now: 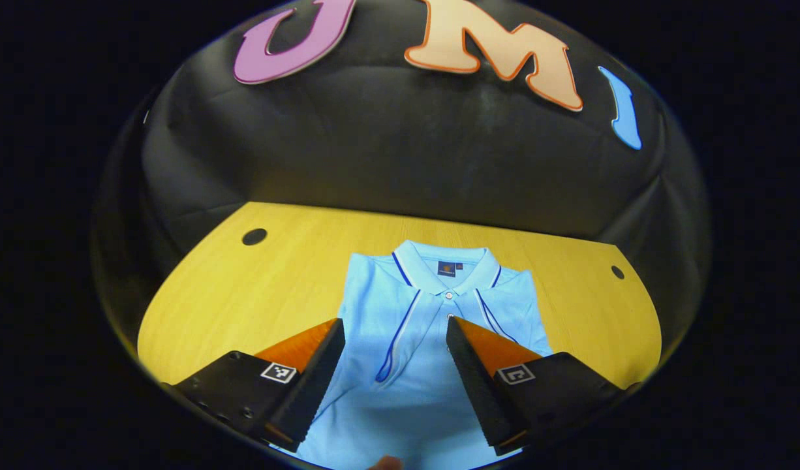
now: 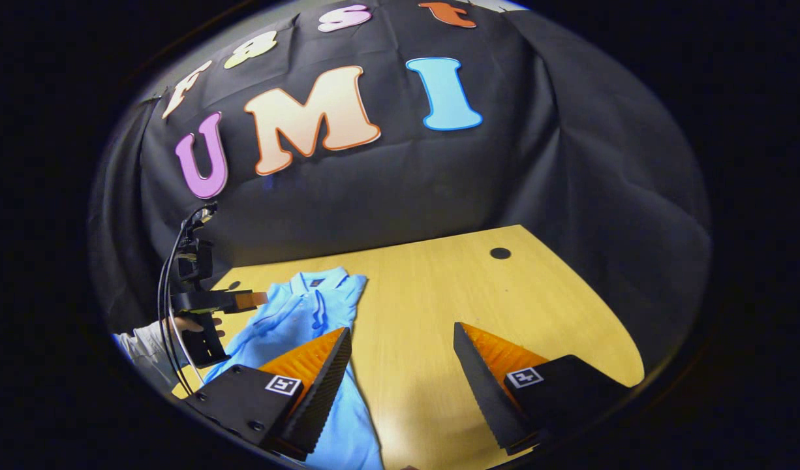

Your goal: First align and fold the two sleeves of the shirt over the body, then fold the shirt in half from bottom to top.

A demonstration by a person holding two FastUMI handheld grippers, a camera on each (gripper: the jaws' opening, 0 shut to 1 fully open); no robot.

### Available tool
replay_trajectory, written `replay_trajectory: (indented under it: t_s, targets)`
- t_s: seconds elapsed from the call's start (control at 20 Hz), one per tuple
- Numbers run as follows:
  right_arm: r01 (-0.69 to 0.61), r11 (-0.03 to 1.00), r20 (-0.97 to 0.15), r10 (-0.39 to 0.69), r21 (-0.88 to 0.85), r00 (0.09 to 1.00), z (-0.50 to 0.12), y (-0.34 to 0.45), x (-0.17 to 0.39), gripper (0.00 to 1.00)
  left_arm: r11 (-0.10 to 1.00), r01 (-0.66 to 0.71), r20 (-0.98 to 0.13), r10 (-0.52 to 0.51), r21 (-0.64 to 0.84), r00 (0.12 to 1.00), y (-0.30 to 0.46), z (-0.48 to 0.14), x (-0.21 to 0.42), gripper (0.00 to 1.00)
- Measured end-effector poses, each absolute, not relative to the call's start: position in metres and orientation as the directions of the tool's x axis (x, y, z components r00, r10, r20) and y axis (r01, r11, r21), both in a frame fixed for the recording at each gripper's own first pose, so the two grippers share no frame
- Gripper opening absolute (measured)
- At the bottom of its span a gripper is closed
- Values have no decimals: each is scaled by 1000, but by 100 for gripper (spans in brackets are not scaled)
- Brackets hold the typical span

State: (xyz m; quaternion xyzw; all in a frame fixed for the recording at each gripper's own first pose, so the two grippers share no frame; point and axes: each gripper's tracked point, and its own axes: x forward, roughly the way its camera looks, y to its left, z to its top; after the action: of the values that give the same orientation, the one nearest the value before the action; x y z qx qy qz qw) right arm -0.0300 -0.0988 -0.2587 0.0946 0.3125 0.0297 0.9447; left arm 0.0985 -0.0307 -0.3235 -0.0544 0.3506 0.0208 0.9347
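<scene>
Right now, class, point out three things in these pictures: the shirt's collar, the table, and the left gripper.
shirt collar [image 1: 447,262]: left gripper view, on the collar band.
table [image 2: 504,307]: right gripper view, on bare wood.
left gripper [image 2: 260,299]: right gripper view, at its fingertips.

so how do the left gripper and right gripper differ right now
The left gripper hangs over the blue shirt, with the shirt's front showing between its fingers; the right gripper is off to the shirt's side, with bare wooden table between its fingers. The left gripper points at the collar; the right gripper points past the shirt's edge toward the black cloth wall. Both are open and hold nothing.
</scene>
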Motion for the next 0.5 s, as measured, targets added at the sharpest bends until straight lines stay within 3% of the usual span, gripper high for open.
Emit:
replay_trajectory:
  t_s: [0.2,0.5]
  targets:
    - [-72,969,-547,194,236,814,-244,-75,-38,98,997,-57,-599,18,-47,800,-6,-270,40,95]
    - [-68,974,-551,180,217,815,-240,-50,-88,98,998,16,-618,-46,-54,785,17,-257,-63,96]
